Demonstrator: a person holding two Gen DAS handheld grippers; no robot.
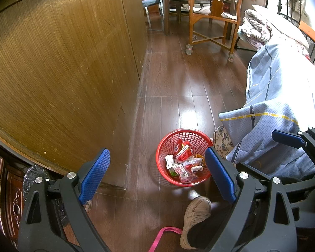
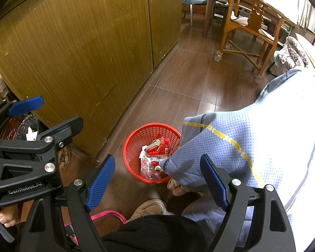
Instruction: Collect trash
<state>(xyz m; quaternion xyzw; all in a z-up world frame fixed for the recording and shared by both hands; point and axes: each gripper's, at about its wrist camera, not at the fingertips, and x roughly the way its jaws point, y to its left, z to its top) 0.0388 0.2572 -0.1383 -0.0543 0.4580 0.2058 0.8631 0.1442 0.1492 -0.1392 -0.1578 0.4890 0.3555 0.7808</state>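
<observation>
Left wrist view: my left gripper [image 1: 157, 176] is hanging spread and empty at lower centre; the red basket [image 1: 168, 145] is sitting on the wood floor [image 1: 168, 73] between its pads, holding wrappers [image 1: 183, 163]; my shoe [image 1: 196, 212] is showing below it.

Right wrist view: my right gripper [image 2: 157, 182] is gaping, nothing pinched; the basket [image 2: 134, 142] is lying at centre, touching the blue bedcover [image 2: 252, 138] on its right, near the cabinet [image 2: 84, 52]

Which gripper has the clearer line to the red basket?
Probably the left gripper: its view shows the whole red basket. From the right gripper, the blue bedcover overhangs the basket's rim. Both jaws stand open, empty.
</observation>
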